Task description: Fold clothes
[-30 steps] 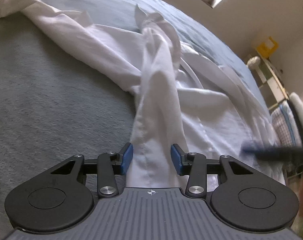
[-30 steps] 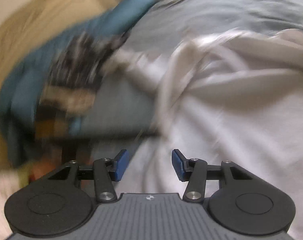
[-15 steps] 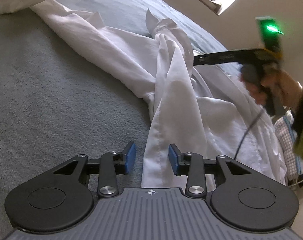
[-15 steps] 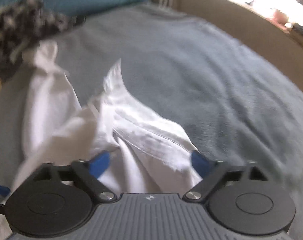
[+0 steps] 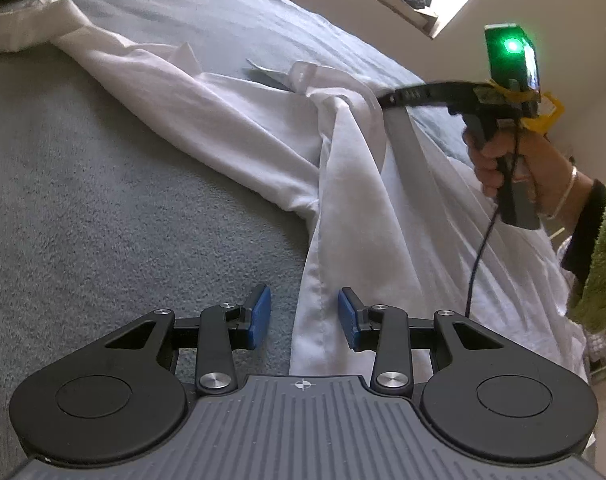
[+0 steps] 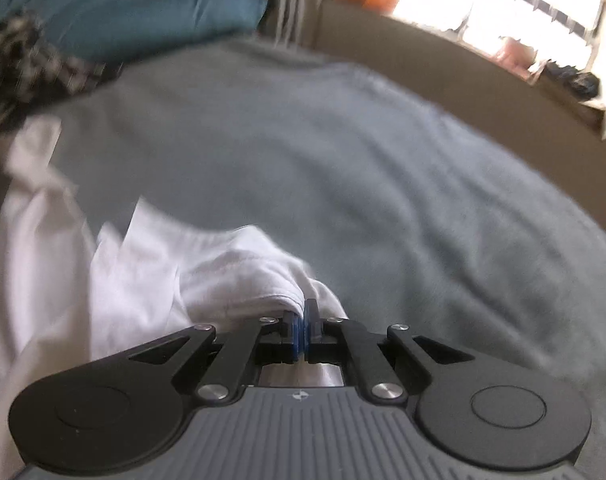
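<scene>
- Nearest us: left gripper [image 5: 304, 318], jaws apart, astride the shirt [image 5: 231, 128] hem, not pinching.
- Mid-bed [image 5: 83, 220]: shirt sprawled, unfolded.
- Farther: right gripper [image 6: 302, 330], wide open a moment ago, now clamps the collar; we can start spreading.

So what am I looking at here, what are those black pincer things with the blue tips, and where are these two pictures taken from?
Those are two hand-held grippers, each worked by a person, not a robot arm. Each carries a camera looking forward along its two blue-padded fingers. One picture is from the left gripper, the other from the right gripper. A crumpled white cotton shirt lies on a grey-blue blanket. The left gripper's pads stand apart on either side of the shirt's edge, not pressing it. The right gripper is shut on a bunched fold of the shirt; in the left view you can see it side-on, gripped by the person's hand.
</scene>
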Action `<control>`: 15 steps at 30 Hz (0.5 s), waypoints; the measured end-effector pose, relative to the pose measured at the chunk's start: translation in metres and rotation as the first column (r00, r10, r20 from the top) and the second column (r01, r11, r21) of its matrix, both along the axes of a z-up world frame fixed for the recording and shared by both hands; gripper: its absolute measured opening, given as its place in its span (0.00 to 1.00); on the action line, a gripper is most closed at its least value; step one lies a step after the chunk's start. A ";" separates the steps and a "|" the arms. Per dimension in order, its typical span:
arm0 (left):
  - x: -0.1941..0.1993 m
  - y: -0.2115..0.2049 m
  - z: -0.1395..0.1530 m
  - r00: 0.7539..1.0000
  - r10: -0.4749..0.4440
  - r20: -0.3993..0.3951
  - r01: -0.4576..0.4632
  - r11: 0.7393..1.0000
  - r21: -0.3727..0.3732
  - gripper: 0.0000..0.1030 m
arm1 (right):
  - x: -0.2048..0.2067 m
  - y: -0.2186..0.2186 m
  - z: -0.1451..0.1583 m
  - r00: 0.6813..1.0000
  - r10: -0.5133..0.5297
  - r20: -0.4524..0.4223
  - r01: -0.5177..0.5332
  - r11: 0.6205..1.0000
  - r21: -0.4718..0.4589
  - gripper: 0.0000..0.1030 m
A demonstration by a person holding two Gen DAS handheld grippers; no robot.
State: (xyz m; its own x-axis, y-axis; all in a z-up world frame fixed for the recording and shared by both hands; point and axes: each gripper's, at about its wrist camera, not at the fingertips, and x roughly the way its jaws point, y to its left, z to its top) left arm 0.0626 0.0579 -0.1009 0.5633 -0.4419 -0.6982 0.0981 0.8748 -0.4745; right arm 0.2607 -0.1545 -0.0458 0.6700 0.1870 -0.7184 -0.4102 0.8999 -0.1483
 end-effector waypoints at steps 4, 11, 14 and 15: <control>-0.001 -0.004 0.001 1.000 -0.001 0.006 0.001 1.000 0.023 0.36 | 0.020 0.009 -0.025 0.998 -0.052 0.041 0.053 0.999 -0.007 0.03; -0.002 -0.007 0.003 1.000 -0.007 0.011 0.006 0.999 0.041 0.36 | 0.027 -0.009 -0.024 0.984 -0.175 -0.042 0.178 0.980 0.089 0.46; -0.002 -0.005 0.003 1.000 -0.002 0.004 0.002 1.000 0.029 0.37 | 0.018 -0.031 0.002 0.974 -0.219 -0.054 0.225 0.960 0.167 0.50; -0.002 -0.004 0.003 1.000 -0.001 0.004 0.001 1.000 0.026 0.37 | 0.012 -0.039 0.011 0.970 -0.235 -0.060 0.242 0.949 0.203 0.50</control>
State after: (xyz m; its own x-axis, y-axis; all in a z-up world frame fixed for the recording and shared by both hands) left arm 0.0605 0.0538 -0.0981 0.5654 -0.4241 -0.7075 0.1004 0.8867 -0.4513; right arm 0.2728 -0.1934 -0.0348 0.6884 0.1721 -0.7047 -0.1814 0.9814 0.0624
